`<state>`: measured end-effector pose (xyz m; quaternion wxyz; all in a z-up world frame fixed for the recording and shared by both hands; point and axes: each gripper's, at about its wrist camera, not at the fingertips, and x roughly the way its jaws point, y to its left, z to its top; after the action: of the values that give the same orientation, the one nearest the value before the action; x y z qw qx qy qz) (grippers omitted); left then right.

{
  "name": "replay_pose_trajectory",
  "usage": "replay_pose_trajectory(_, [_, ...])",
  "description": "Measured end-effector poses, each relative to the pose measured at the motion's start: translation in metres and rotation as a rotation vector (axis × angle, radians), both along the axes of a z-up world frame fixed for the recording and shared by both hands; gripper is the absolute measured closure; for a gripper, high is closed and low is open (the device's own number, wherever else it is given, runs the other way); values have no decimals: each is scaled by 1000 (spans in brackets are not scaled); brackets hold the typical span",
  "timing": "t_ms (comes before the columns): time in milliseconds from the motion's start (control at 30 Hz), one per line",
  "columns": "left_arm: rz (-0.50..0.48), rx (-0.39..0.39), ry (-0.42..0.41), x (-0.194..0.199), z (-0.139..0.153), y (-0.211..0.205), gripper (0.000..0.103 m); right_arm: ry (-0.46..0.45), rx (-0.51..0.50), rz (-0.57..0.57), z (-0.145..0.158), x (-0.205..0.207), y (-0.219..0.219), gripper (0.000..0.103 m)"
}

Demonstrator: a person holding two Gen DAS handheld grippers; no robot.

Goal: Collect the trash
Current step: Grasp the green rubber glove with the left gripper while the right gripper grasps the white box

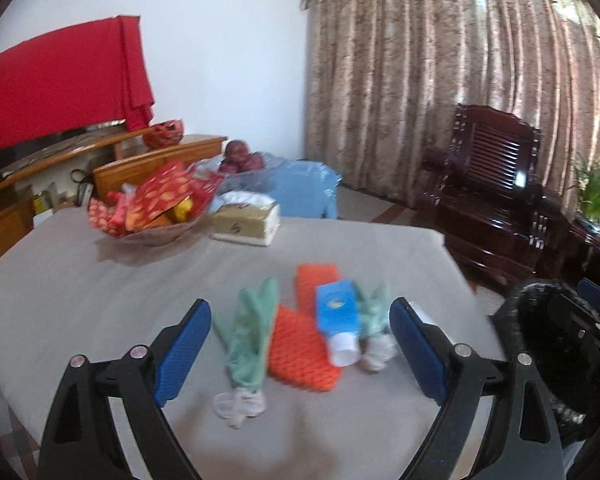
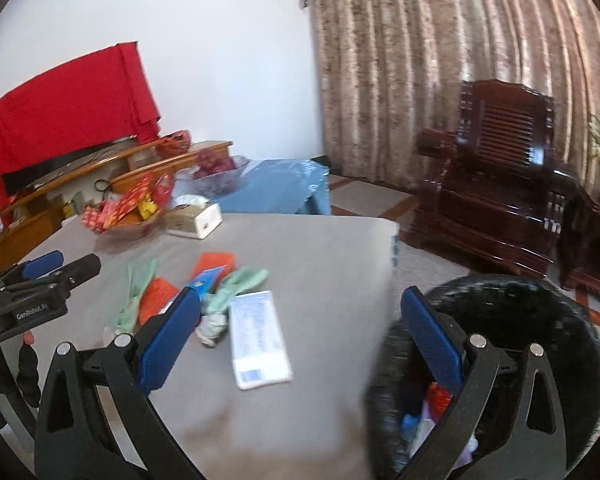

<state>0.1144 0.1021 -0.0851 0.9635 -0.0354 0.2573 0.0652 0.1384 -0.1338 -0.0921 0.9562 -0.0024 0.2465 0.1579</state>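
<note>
On the grey table (image 1: pixel 100 280) lie two orange knitted cloths (image 1: pixel 300 348), two green gloves (image 1: pixel 252 336) and a blue tube with a white cap (image 1: pixel 338 320). My left gripper (image 1: pixel 300 344) is open and empty, its jaws on either side of this pile. A white and blue flat packet (image 2: pixel 260 338) lies on the table near the right edge. My right gripper (image 2: pixel 300 336) is open and empty, above the table edge and the black trash bin (image 2: pixel 540 320), which holds some trash. The left gripper also shows in the right wrist view (image 2: pixel 60 266).
A bowl of red snack packets (image 1: pixel 152 208) and a tissue box (image 1: pixel 248 220) stand at the table's far side. Behind are a blue stool with a fruit bowl (image 1: pixel 300 188), a wooden cabinet (image 1: pixel 160 160), and a dark wooden chair (image 1: pixel 488 192) at right.
</note>
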Motion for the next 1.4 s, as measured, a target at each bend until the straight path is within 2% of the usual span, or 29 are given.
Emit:
replay_pose_trajectory(200, [55,-20,72,19,-33,34,15,50,-15,34,-20,20,34,5])
replay_pose_trajectory(500, [77,-37,163,55,-76,51,18,108,-40,38,-53,47,58,5])
replay_pose_trajectory(700, [72,-68,226,71,-97,60,25,128,-85,54,-70,56,67,5])
replay_pose_trajectory(767, [69,-76,241,72,-102,61,32,148,-93,59,-76,59,67,5])
replay_pose_trajectory(900, [65,-92,245,72,-106,61,38,178,-111,49,-87,65,66,6])
replay_pose_trajectory(967, [57,-91,242,72,-106,58,45,189,-120,39,-90,69,66,6])
replay_pose_trajectory(1133, [57,-109,234,67,-105,58,48,242,-124,47,-100,79,64,6])
replay_pose_trajectory(1400, [79,-132,261,64,-110,61,44,340,-166,108,-115,90,77,36])
